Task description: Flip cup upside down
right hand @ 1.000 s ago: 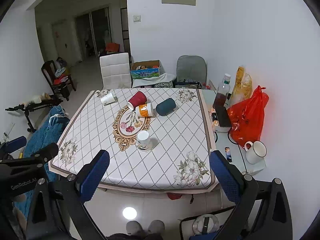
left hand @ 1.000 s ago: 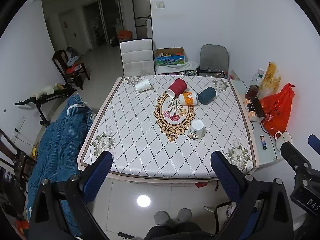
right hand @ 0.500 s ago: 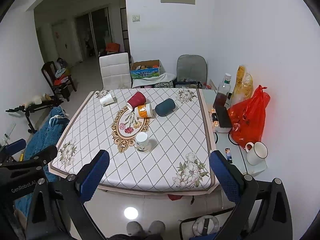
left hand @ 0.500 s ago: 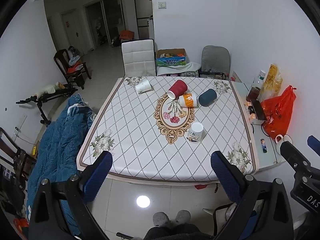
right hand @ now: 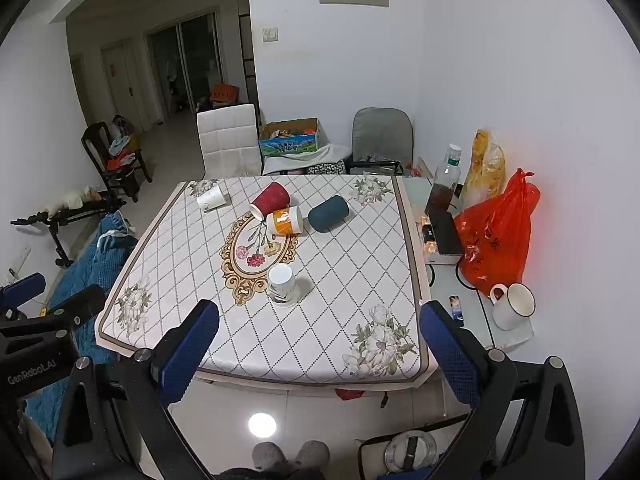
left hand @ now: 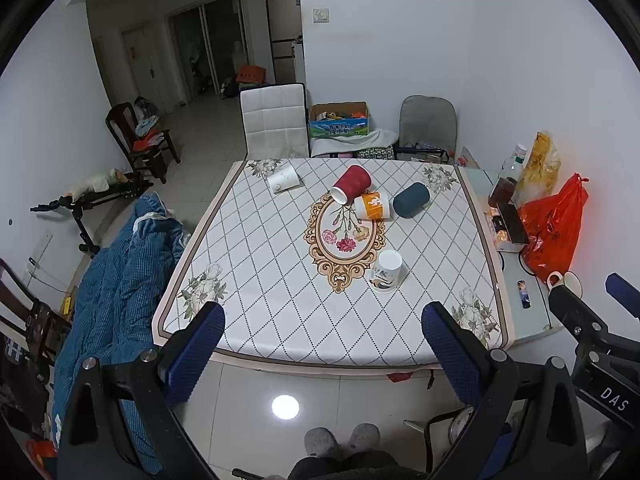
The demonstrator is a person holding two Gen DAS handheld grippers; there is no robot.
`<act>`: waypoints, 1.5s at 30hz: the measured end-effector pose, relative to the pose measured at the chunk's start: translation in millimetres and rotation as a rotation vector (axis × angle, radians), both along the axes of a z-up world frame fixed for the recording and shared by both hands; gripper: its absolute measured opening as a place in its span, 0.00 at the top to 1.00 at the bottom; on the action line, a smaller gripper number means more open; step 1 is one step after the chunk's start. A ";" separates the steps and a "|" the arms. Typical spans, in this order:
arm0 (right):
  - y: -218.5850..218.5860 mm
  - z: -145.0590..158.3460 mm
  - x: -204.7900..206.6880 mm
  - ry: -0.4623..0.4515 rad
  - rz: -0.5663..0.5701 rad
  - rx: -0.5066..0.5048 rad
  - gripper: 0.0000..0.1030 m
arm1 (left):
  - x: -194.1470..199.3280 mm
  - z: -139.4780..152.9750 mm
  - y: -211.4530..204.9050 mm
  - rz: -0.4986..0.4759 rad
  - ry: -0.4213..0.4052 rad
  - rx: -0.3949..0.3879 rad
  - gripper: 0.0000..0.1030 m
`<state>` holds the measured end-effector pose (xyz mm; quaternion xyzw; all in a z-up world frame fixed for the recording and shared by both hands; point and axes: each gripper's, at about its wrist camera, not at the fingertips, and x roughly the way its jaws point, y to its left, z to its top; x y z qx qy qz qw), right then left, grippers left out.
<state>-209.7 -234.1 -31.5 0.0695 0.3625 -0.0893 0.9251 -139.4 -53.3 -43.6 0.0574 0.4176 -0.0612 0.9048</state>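
A white mug [left hand: 387, 269] [right hand: 281, 282] stands upright on a saucer near the middle of the table. Behind it lie a red cup [left hand: 352, 184] [right hand: 270, 199], an orange cup [left hand: 372, 206] [right hand: 285, 220], a dark teal cup [left hand: 411, 199] [right hand: 328, 213] and a white paper cup [left hand: 283, 179] [right hand: 211, 198], all on their sides. My left gripper [left hand: 322, 336] and right gripper [right hand: 318, 334] are open and empty, held before the table's near edge, far from the cups.
The table [left hand: 256, 280] has a diamond-patterned cloth. A side shelf at the right holds a red bag [right hand: 496, 236], a bottle [right hand: 444, 182] and a white enamel mug [right hand: 514, 306]. Chairs [left hand: 274, 120] stand behind; a blue blanket [left hand: 120, 264] lies left.
Both grippers have drawn back and up a little from the table, so it looks slightly smaller. The cups have not moved.
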 end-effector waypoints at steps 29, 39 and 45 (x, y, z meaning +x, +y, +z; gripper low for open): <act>4.9 -6.3 8.3 0.018 0.015 0.014 0.01 | -1.3 -0.9 3.6 -0.004 0.001 0.002 0.02; 4.6 -6.6 10.7 0.019 0.018 0.017 0.01 | -1.7 -2.9 5.1 -0.003 0.002 0.003 0.02; 4.6 -7.3 12.8 0.019 0.015 0.017 0.01 | -1.6 -2.8 5.2 -0.003 0.004 0.003 0.02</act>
